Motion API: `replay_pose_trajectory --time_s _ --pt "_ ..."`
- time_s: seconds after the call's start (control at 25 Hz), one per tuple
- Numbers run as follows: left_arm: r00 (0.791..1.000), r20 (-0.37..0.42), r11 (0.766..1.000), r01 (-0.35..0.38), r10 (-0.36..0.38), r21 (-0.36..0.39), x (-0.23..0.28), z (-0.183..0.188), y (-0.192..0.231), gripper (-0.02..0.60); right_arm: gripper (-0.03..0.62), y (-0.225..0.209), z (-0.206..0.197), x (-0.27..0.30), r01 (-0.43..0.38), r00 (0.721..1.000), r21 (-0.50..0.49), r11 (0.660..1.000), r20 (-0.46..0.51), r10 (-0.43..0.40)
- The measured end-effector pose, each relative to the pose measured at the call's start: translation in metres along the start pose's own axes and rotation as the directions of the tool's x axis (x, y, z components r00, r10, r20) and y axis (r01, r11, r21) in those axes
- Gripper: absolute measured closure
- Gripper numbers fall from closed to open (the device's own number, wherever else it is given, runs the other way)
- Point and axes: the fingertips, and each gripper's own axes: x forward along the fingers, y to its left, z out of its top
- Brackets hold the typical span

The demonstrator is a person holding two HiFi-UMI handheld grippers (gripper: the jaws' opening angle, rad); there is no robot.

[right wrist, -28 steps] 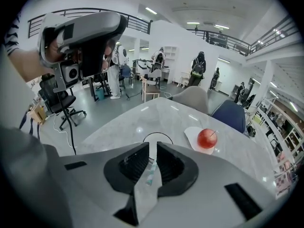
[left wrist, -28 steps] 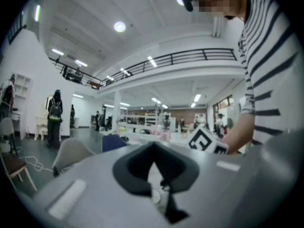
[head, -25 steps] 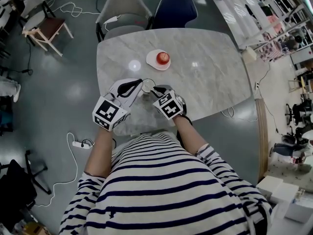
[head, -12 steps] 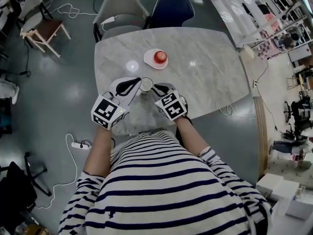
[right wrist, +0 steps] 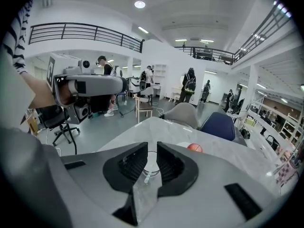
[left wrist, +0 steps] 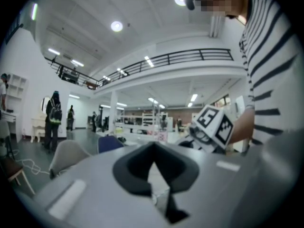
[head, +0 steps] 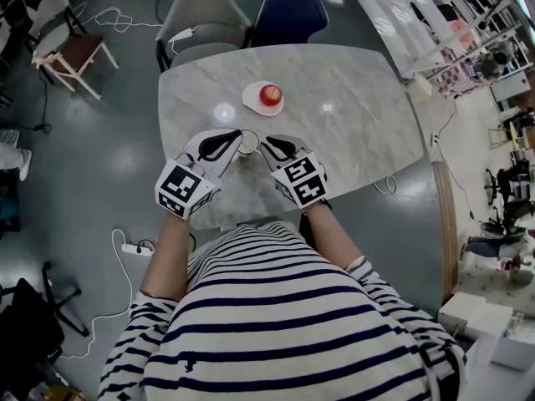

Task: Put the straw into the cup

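A small clear cup [head: 247, 143] stands near the front of the marble table [head: 351, 115], between my two grippers. My left gripper [head: 234, 144] reaches it from the left. In the left gripper view its black pads [left wrist: 137, 167] meet at the tips, with a pale glassy piece [left wrist: 159, 199] showing in the gap between them. My right gripper [head: 269, 146] sits just right of the cup, its jaws a narrow gap apart and holding nothing. Through that gap in the right gripper view I see the cup [right wrist: 151, 165] with a short pale straw [right wrist: 144, 176] leaning inside it.
A white plate [head: 252, 104] with a red apple [head: 269, 95] lies beyond the cup, and the apple [right wrist: 192, 147] also shows in the right gripper view. Two chairs [head: 251, 15] stand at the table's far side. The person's striped shirt [head: 284, 324] fills the near edge.
My right gripper has drawn back a little from the cup, toward the right and the near edge. The left gripper and the cup have stayed in place.
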Motion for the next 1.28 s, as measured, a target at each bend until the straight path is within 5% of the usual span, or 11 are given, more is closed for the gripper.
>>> replay_pose_trajectory --time_s 1.28 --pt "1.000 0.010 1.000 -0.010 0.010 -0.009 0.002 0.001 0.004 0.575 0.587 -0.009 0.043 -0.044 0.027 0.976 0.013 1.000 0.217 -0.029"
